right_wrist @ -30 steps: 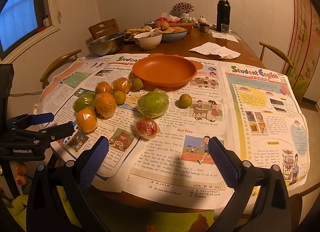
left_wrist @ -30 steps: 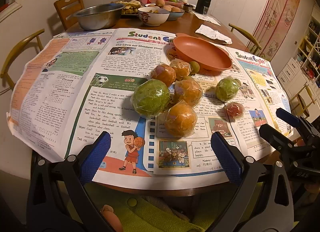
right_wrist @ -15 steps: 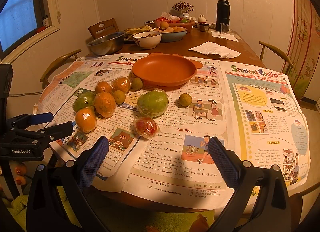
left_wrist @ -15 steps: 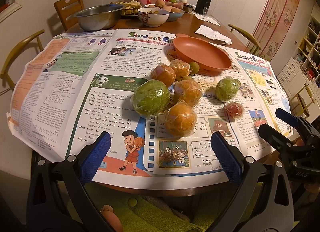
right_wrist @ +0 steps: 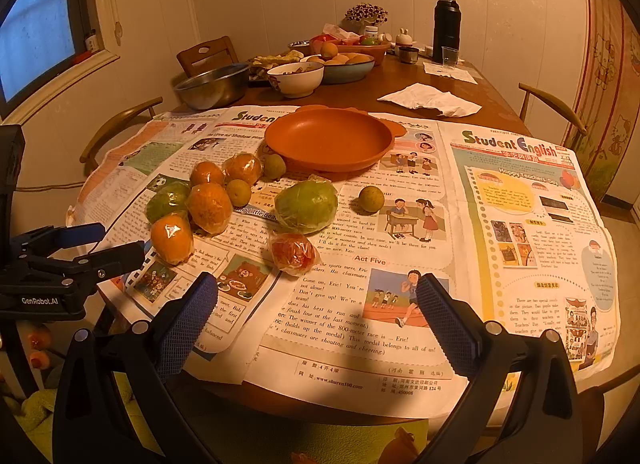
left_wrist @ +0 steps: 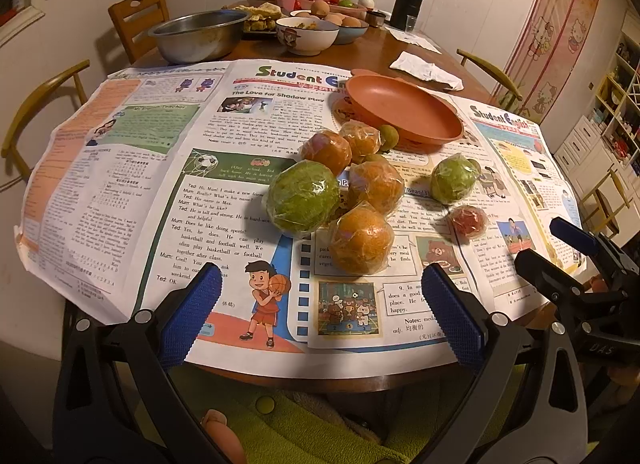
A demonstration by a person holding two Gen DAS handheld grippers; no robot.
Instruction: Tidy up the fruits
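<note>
Several plastic-wrapped fruits lie on newspaper before an empty orange plate [left_wrist: 404, 110] [right_wrist: 328, 138]: oranges [left_wrist: 362, 240] [right_wrist: 172, 238], a big green fruit [left_wrist: 303, 197], another green one [right_wrist: 306, 206], a small red one [right_wrist: 293, 253] [left_wrist: 468, 221] and small bare green fruits [right_wrist: 371, 198]. My left gripper [left_wrist: 320, 312] is open and empty at the table's near edge, just short of the nearest orange. My right gripper [right_wrist: 318, 316] is open and empty, just short of the red fruit. Each gripper shows in the other's view: the right [left_wrist: 560, 252], the left [right_wrist: 86, 246].
Newspapers [right_wrist: 520, 200] cover the near half of the wooden table. At the far end stand a steel bowl [left_wrist: 200, 36], food bowls [right_wrist: 296, 78], a black flask [right_wrist: 447, 32], a glass and a crumpled napkin [right_wrist: 432, 100]. Wooden chairs [left_wrist: 138, 20] surround the table.
</note>
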